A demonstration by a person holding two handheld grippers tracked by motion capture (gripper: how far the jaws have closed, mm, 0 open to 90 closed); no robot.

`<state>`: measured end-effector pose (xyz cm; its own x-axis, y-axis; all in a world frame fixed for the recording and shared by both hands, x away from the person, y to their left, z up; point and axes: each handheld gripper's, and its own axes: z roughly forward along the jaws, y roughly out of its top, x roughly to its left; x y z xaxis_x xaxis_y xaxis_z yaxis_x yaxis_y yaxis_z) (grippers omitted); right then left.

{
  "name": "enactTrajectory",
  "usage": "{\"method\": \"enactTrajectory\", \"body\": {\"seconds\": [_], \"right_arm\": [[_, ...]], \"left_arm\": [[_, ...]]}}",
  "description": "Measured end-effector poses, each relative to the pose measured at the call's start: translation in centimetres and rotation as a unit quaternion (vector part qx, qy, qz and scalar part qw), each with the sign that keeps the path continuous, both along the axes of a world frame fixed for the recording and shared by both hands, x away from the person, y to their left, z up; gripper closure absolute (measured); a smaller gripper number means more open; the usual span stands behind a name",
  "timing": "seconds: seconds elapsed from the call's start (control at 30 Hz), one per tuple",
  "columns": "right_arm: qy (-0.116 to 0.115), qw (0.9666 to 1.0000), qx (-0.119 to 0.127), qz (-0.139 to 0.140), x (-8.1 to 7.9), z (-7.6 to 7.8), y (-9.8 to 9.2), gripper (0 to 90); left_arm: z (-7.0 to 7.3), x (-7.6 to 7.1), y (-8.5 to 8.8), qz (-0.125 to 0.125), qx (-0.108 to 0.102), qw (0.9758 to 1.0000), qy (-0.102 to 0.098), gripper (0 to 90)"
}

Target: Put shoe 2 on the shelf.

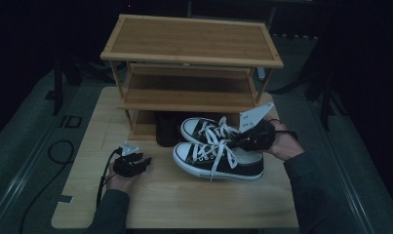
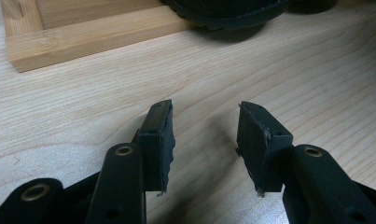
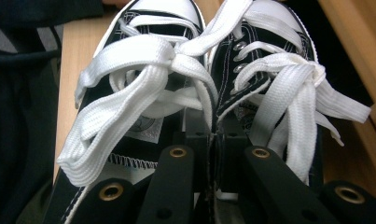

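Right gripper view: right tool (image 3: 212, 140) pinches both sneakers (image 3: 185, 93).

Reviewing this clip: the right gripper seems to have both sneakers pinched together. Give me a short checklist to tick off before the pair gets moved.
1. Right gripper shut on the inner walls of both sneakers: ok.
2. Jaws seated deep enough to carry both: cannot tell.
3. Loose laces clear of the rack: not ok, loops hang free beside it.
4. Middle shelf free for the pair: ok.
5. Left gripper open, holding nothing, apart from the sneakers: ok.
6. Dark thing on the bottom shelf out of the way: cannot tell.
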<state>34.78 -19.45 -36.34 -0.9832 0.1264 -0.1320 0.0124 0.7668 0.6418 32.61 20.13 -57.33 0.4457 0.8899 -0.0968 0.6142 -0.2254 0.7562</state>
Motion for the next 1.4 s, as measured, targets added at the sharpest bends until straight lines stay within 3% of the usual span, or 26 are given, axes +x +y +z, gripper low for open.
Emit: {"method": "enactTrajectory", "body": {"seconds": [0.33,0.57,0.93,1.03,1.4], "right_arm": [[-0.002,0.9996,0.026,0.008,0.3,1.8,0.2,86.3],[-0.022,0.9992,0.032,0.007,0.5,3.2,0.5,86.3],[-0.018,0.9974,0.07,0.002,1.2,4.6,0.0,86.3],[-0.032,0.9974,0.063,-0.013,1.5,5.1,0.1,86.3],[-0.038,0.9949,0.066,-0.066,3.6,5.3,0.2,86.4]], "left_arm": [[0.0,0.0,0.0,0.0,0.001,1.0,0.0,56.0],[0.0,0.0,0.0,0.0,0.0,1.0,0.0,56.0],[0.0,0.0,0.0,0.0,0.0,1.0,0.0,56.0],[0.0,0.0,0.0,-0.001,0.001,1.0,0.0,56.0],[0.0,0.0,0.0,0.0,-0.001,1.0,0.0,56.0]]}}
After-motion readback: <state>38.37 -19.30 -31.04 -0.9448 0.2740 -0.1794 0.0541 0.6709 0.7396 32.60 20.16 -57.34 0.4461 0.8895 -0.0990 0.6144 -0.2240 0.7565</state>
